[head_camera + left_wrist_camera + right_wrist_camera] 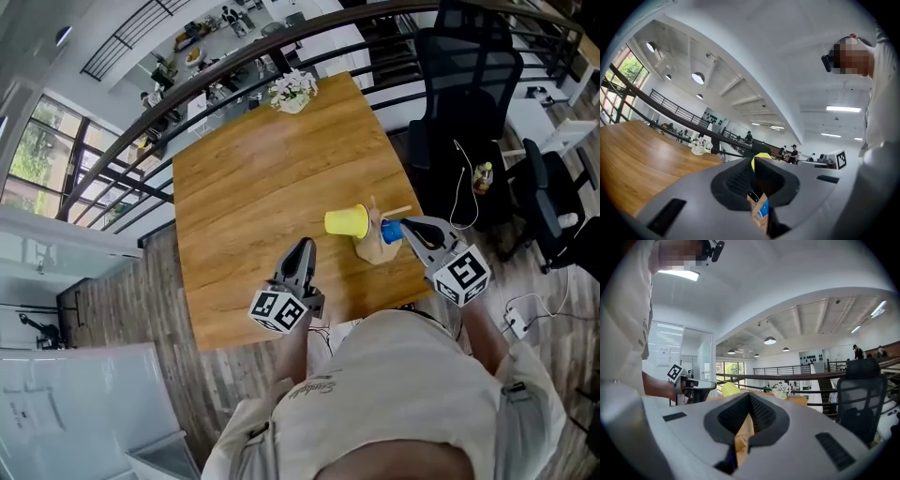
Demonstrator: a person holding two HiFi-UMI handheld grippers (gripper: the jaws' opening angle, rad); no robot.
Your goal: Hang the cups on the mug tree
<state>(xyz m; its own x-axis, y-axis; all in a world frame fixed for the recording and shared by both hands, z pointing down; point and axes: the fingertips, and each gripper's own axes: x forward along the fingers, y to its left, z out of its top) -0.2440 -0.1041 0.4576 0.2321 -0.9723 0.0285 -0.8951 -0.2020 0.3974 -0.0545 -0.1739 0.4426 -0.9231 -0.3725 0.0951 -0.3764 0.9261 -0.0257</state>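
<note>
Both my tongs are squeezed fully together, and neither 1 has anything between its jaws. My left gripper (302, 247) hangs over the near part of the wooden table (234, 187), tips pointing at the mug tree (375, 247) but apart from it. Looking along its jaws in the left gripper view (754, 164), I see the yellow cup (761, 157) just past the closed tips.

My right gripper (405, 226) comes in from the tree's right. Its closed tips are just beside the blue cup (392, 232), and I cannot tell whether they touch it.

The tree stands near the table's near right edge. The yellow cup (347, 221) lies tipped sideways on its left side, and the blue cup sits on its right.

Farther off, a bunch of white flowers (292, 91) sits at the far edge, and a black office chair (464, 84) stands beyond the table.
</note>
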